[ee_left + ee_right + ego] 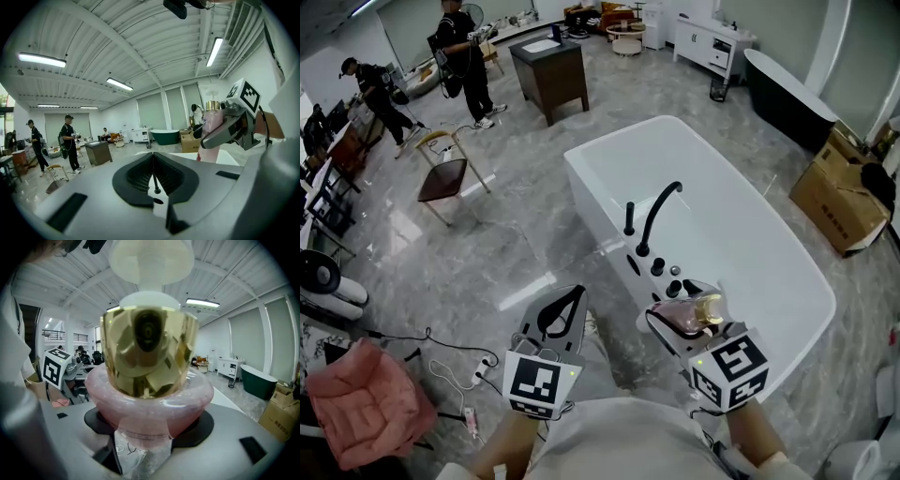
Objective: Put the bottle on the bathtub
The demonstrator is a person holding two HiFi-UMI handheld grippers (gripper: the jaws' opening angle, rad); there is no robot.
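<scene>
Transport is under way: the right gripper [682, 317] clamps the pink translucent gold-collared bottle [146, 397] over the white oval bathtub [609, 150] rim. The left gripper [153, 177] jaws meet, empty. Next, probably lowering it upright onto the ledge.

The head view looks steeply down over the white bathtub [741, 234]. Both gripper views face level across the room and share the far dark tub [164, 136]. The right gripper view sits hard against the bottle [147, 380].
</scene>
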